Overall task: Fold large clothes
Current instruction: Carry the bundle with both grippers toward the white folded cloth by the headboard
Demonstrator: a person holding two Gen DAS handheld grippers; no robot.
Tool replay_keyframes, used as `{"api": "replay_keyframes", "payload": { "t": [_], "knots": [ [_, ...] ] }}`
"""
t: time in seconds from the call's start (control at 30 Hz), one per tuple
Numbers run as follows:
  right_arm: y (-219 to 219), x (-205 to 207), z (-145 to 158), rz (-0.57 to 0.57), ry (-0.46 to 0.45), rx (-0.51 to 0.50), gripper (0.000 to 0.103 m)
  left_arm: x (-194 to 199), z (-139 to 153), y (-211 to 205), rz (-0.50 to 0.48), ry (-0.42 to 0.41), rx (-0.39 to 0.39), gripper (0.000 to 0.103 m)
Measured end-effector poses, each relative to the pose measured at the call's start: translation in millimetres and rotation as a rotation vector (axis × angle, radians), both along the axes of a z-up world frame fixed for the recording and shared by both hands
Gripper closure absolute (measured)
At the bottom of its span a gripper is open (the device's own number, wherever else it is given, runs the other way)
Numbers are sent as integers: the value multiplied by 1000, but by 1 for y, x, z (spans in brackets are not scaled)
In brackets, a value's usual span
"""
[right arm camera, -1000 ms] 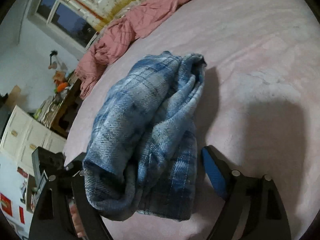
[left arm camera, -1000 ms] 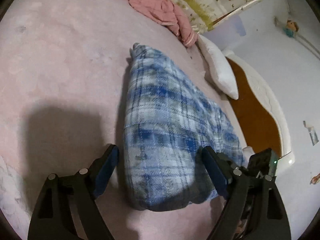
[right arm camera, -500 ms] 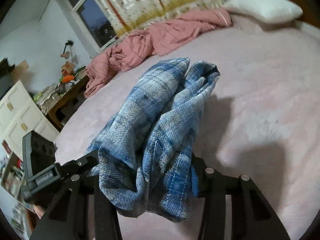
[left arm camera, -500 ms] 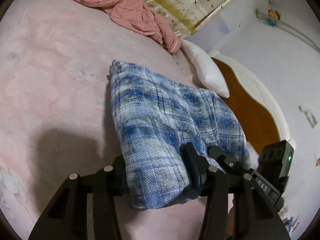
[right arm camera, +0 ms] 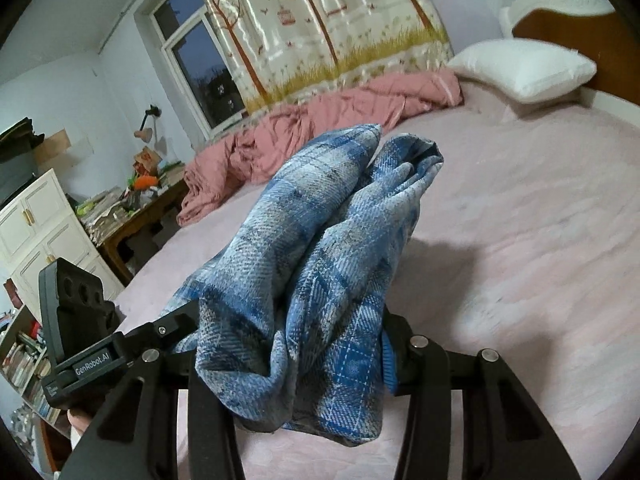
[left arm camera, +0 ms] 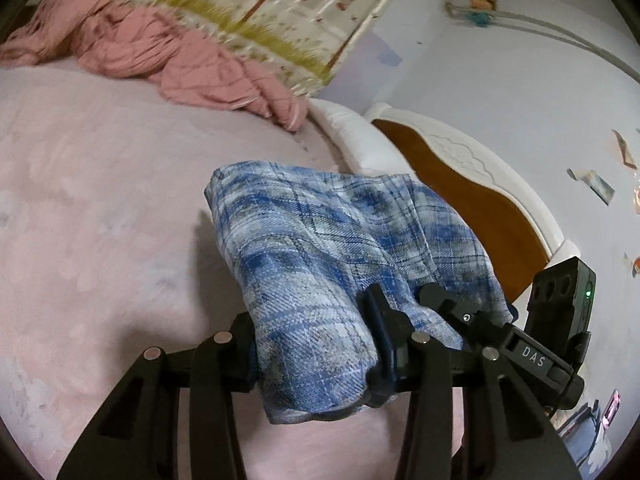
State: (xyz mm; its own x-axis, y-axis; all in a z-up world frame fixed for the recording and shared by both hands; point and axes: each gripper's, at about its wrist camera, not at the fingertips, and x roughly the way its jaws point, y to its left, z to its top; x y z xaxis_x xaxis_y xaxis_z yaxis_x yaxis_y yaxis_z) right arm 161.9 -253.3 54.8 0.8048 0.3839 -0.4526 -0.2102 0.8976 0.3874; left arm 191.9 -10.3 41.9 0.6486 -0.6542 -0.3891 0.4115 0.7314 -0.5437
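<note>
Left hand-held gripper point(left arm camera: 316, 344), right hand-held gripper point(right arm camera: 292, 354) clamp plaid garment point(left arm camera: 328, 240) (half-closed).

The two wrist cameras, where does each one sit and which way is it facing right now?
Left wrist: rides the left gripper, facing the headboard; its fingers clamp the blue plaid garment, and the right gripper shows.
Right wrist: rides the right gripper, facing the window; its fingers clamp the garment, and the left gripper shows.
Shared: garment, pink bed, pink quilt, white pillow, curtain.

Rumpled pink quilt point(right arm camera: 320, 120) and white pillow point(right arm camera: 524, 68) on pink bed point(right arm camera: 520, 220)
</note>
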Motion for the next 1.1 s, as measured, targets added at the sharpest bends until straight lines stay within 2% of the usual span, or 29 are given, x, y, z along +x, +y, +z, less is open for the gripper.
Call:
{"api": "replay_keyframes", "payload": {
  "t": [0.27,0.47,0.6,0.7,0.9,1.0,1.1],
  "knots": [
    [-74,-18,34,-111,-55,-7,55,18,36,-83,-107,-36,9,60],
    [-165,-38,57,-272,-140,-21,55,45,53,-187,-259,-63,-18,59],
    [-237,-53,62,-430,-194,10,55,64,61,-269,-370,-95,2,60],
    [-286,-68,67,-587,-250,-33,55,81,70,-337,-472,-143,6,60],
    [-358,-97,77,-872,-335,-90,55,113,80,-460,-672,-156,-48,59],
    [-381,-102,68,-1014,-341,-145,55,118,74,-510,-732,-182,-28,59],
    [-402,-100,46,-1138,-297,-183,55,125,47,-551,-773,-122,17,57]
  ]
}}
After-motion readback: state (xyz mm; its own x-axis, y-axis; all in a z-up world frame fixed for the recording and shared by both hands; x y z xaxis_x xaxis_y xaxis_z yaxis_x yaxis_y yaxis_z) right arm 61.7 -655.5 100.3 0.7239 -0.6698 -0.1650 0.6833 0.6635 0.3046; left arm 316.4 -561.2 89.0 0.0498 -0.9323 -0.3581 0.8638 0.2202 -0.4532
